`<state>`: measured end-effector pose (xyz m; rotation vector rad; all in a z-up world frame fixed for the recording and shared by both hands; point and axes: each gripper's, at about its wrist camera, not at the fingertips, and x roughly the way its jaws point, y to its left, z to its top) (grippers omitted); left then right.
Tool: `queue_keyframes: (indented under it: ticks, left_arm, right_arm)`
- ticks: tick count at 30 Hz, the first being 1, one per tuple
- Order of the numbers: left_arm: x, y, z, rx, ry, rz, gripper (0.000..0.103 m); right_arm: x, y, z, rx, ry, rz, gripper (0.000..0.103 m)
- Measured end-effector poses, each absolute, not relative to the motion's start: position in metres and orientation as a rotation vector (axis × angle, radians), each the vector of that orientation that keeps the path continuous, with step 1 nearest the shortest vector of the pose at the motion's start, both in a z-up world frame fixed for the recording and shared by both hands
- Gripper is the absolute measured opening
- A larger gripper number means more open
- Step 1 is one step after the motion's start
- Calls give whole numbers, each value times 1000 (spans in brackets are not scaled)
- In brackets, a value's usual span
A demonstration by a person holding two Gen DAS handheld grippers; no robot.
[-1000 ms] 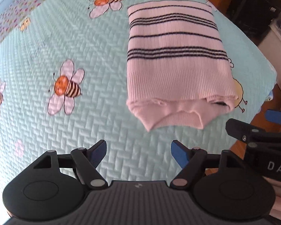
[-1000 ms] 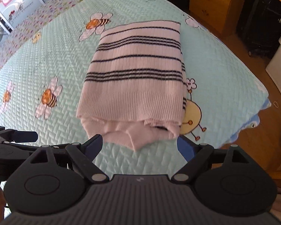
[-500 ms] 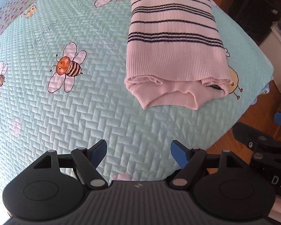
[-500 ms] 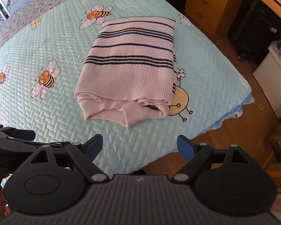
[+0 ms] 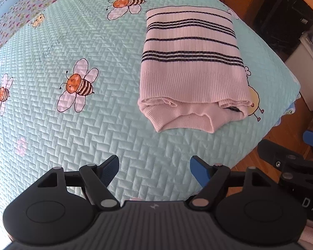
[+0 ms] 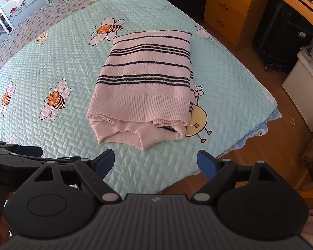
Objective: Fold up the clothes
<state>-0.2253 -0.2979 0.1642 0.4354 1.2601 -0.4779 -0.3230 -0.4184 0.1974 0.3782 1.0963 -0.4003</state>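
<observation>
On the quilted bed cover [image 6: 52, 66], near its right corner, lies the pink striped sweater [image 6: 148, 79], already folded into a neat rectangular stack with several layers showing at the near edge, where a ribbed hem [image 5: 185, 120] pokes out from under the top layer. Whether another fold is wanted cannot be judged from this alone. Both tongs, left [image 5: 154, 169] and right [image 6: 155, 163], hang back above the near edge of the bed, spread wide and holding nothing.

By its look the knit is soft, light and limp; it would likely sag and slide open if lifted by 1 layer. The safest hold is probably at the 2 near corners, pinching all layers together, since the ribbing should give good grip.
</observation>
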Motion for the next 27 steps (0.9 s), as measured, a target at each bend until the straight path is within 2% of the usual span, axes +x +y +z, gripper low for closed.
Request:
queue_keyframes:
  ticks: [27]
  left_arm:
    - [-190, -283, 163, 484, 1231, -546, 78]
  right_arm:
    - [-298, -397, 194, 453, 1099, -480, 86]
